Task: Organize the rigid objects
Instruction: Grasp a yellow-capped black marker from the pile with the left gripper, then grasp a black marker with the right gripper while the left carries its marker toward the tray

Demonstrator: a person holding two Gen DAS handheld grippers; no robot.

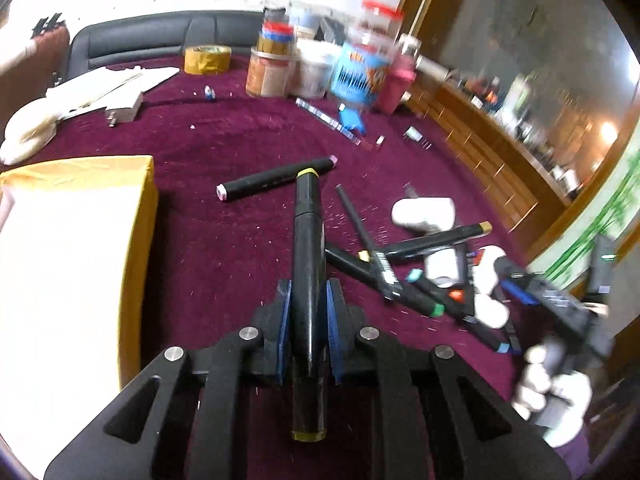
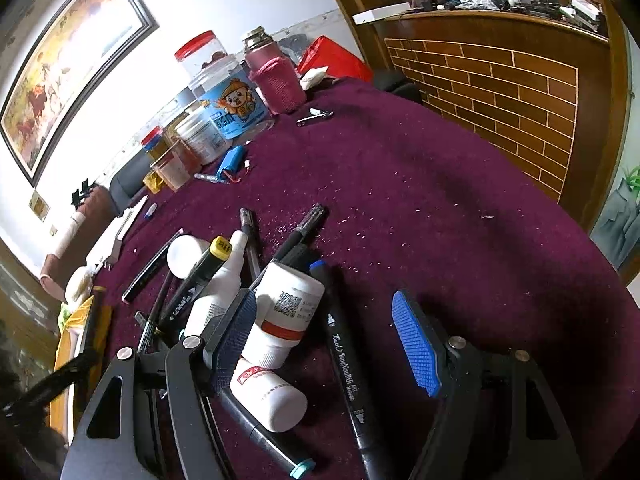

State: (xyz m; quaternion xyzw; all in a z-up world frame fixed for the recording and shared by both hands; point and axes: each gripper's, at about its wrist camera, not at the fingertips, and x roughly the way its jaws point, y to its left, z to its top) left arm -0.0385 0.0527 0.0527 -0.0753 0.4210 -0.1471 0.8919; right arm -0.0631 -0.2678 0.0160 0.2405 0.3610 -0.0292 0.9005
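My left gripper [image 1: 306,304] is shut on a black marker with yellow ends [image 1: 306,240] and holds it above the purple tablecloth [image 1: 224,248]. A yellow-edged box [image 1: 76,260] lies to its left. Another black marker [image 1: 276,178] lies ahead. A pile of markers [image 1: 420,280] and white bottles [image 1: 424,212] lies to the right. My right gripper [image 2: 330,344] is open over that pile; a white bottle with a red band [image 2: 286,308] and a black marker [image 2: 344,364] lie between its fingers, and a smaller white bottle [image 2: 268,396] lies below.
Jars, a blue-labelled tub [image 2: 230,104] and a pink-sleeved flask [image 2: 272,76] stand at the table's far side. A tape roll [image 1: 207,58] and white papers [image 1: 108,84] lie at the far left. A brick-patterned wooden counter [image 2: 500,92] borders the table.
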